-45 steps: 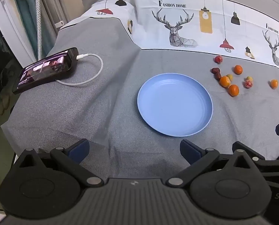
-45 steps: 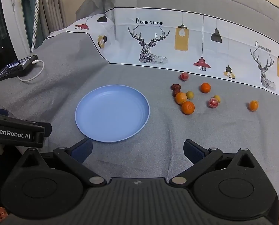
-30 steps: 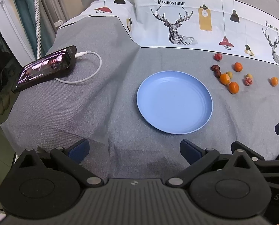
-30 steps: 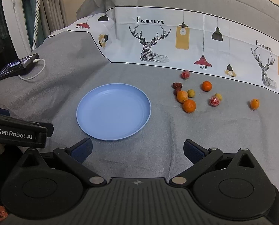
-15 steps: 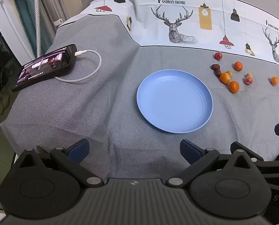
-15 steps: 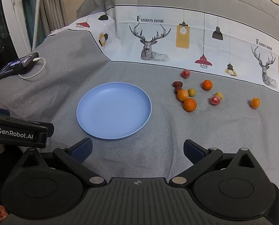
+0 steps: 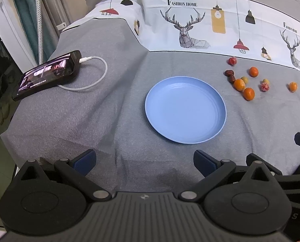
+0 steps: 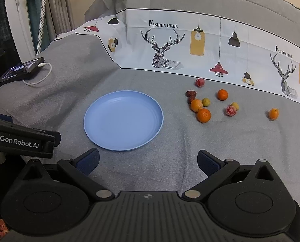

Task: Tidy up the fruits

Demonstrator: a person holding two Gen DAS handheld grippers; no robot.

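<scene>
The left gripper (image 7: 144, 159), black with blue-padded fingertips, hangs low over the near part of the grey woven tablecloth (image 7: 113, 109) with its fingers spread wide apart, holding nothing and touching nothing; the right gripper (image 8: 148, 158), of the same build, hovers likewise with its fingers wide apart and nothing between them; at the left edge of the right wrist view the side of the left gripper shows a white label reading "GenRobot.AI"; the white printed band of cloth (image 8: 210, 46) behind the grey field carries deer heads, hanging lamps and the words "FASHION HOME" twice over; the round pale-blue plastic plate (image 8: 123, 121) lies flat on the cloth ahead of both grippers, nothing on it; the small scattered fruits (image 8: 204, 115) lie on the cloth to the right of the plate, apart from it: several orange citrus, two dark red dates touching each other, two reddish round fruits, two small yellowish ones, and one orange fruit well off to the right; a black smartphone (image 7: 47, 74) with a lit screen rests at the far left, a white charging cable (image 7: 97, 74) plugged into it and looping beside it.
</scene>
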